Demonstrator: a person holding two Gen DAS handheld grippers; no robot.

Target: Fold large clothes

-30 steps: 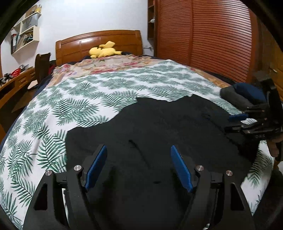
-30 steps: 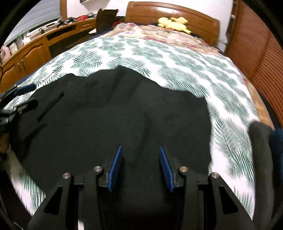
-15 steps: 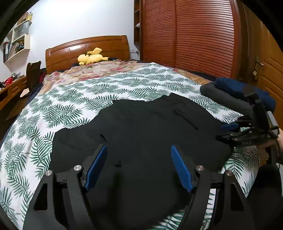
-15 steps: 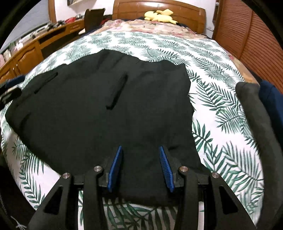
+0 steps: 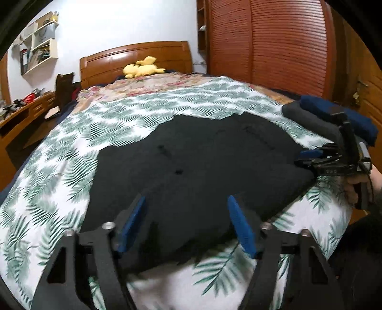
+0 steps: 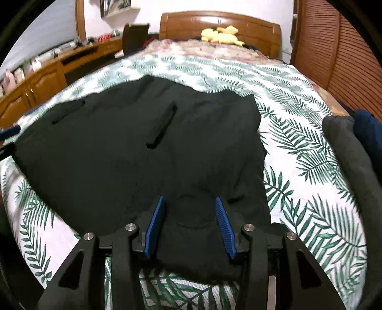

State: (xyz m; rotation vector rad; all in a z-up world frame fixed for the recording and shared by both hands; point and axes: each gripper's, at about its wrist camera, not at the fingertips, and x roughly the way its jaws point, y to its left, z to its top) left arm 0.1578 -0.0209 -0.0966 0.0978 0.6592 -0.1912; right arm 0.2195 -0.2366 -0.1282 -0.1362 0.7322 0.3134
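Observation:
A large black garment lies spread flat on the leaf-print bed sheet. My left gripper hovers over its near edge. Its jaws are closing, still wide apart, with cloth below and between them, and the pads do not press on it. My right gripper sits low at the garment's near right hem. Its blue fingers stand apart with loose black cloth lying between them. In the left wrist view, the right gripper, held in a hand, is at the garment's right edge.
Folded dark grey and navy clothes lie stacked at the bed's right side. A yellow plush toy rests by the wooden headboard. A slatted wardrobe stands to the right and a wooden desk to the left.
Both grippers have drawn back to the bed's near edge, so the garment's near hem now shows. The left jaws have narrowed. The right gripper has sunk onto the hem.

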